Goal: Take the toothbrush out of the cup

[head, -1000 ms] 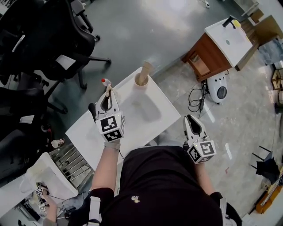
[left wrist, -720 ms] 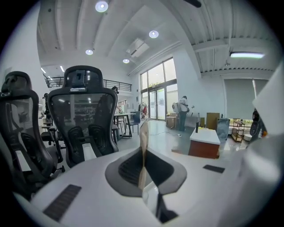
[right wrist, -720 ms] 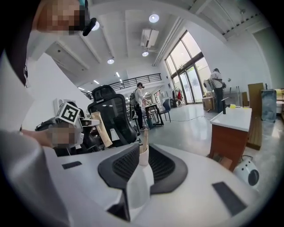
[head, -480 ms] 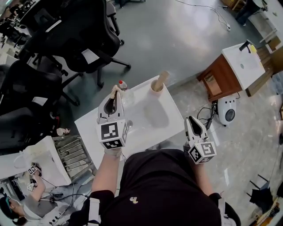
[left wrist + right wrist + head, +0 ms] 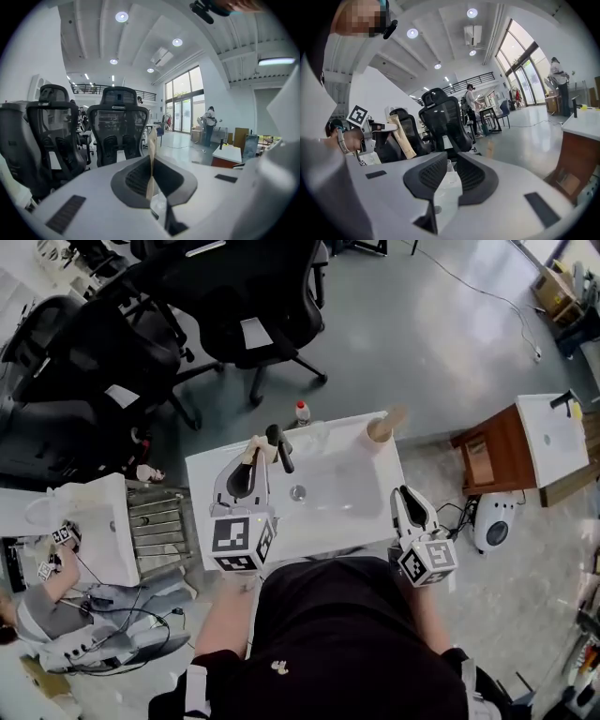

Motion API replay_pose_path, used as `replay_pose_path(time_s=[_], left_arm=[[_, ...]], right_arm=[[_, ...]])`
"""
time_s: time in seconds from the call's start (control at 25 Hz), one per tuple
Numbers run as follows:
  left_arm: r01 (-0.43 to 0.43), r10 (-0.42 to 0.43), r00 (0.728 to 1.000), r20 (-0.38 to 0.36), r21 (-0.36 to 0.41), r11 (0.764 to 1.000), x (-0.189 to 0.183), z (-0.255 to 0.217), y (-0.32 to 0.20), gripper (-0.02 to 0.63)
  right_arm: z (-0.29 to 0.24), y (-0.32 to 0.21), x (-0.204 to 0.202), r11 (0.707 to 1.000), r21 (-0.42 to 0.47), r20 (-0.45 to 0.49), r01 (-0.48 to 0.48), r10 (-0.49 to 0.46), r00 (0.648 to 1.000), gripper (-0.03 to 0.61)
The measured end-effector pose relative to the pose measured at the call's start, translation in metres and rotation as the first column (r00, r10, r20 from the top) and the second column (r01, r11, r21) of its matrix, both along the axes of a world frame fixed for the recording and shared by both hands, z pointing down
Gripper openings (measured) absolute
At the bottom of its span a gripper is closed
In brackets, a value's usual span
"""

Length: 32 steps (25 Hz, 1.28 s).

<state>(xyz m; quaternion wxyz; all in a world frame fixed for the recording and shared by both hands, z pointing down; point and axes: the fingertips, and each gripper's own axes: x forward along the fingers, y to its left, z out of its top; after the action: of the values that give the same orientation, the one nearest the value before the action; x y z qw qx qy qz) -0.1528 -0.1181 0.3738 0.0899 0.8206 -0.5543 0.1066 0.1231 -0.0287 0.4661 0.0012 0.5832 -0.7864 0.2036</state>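
Left gripper (image 5: 246, 467): jaws pressed together on the toothbrush (image 5: 253, 446), pinching its thin tan handle; it hangs over the left part of the desk (image 5: 352, 517), just beside the black faucet (image 5: 279, 448).
Toothbrush: out of the cup (image 5: 382, 427) and well apart from it. In the left gripper view it stands nearly upright between the jaws and sticks up past their tips. In the right gripper view it shows tilted, clamped in the left gripper off to the left.
Cup: tan, at the far right corner of the desk.
Right gripper (image 5: 406, 495): jaws a little spread, holding nothing; it sits at the near right edge of the desk, with only the white desk top seen through the gap.
Desk: white, with a shallow basin and a round drain (image 5: 297, 491) near the middle.
Bottle (image 5: 302, 412): small, red cap, at the far edge of the desk; it may stand on the desk or just behind it, the head view does not settle which.
Chairs (image 5: 253, 306): black, on the grey floor beyond the desk.
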Motion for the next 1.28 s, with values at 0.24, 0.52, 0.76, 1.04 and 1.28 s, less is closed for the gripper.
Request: replay_pose_path(time_s=[0.24, 0.52, 0.76, 1.04, 1.28], left_arm=[[0.081, -0.082, 0.997, -0.006, -0.039, 0.996, -0.03, 0.015, 0.024, 0.026], [0.161, -0.162, 0.987, -0.001, -0.093, 0.982, -0.055, 0.039, 0.042, 0.026], [0.212, -0.212, 0.977, 0.017, -0.15, 0.966, -0.062, 0.064, 0.05, 0.026], [0.246, -0.243, 0.969, 0.039, -0.201, 0.948, -0.057, 0.081, 0.057, 0.026], [0.275, -0.272, 0.961, 0.045, -0.229, 0.934, -0.047, 0.091, 0.064, 0.026]], right_arm=[[0.009, -0.019, -0.033, 0.993, -0.014, 0.002, 0.117, -0.117, 0.993, 0.078], [0.018, -0.036, -0.059, 0.978, -0.038, 0.004, 0.206, -0.206, 0.979, 0.078], [0.033, -0.058, -0.051, 0.972, -0.065, -0.002, 0.227, -0.227, 0.974, 0.078], [0.048, -0.092, -0.022, 0.977, -0.087, -0.019, 0.197, -0.199, 0.98, 0.078], [0.072, -0.117, 0.005, 0.977, -0.124, -0.036, 0.174, -0.179, 0.983, 0.08]])
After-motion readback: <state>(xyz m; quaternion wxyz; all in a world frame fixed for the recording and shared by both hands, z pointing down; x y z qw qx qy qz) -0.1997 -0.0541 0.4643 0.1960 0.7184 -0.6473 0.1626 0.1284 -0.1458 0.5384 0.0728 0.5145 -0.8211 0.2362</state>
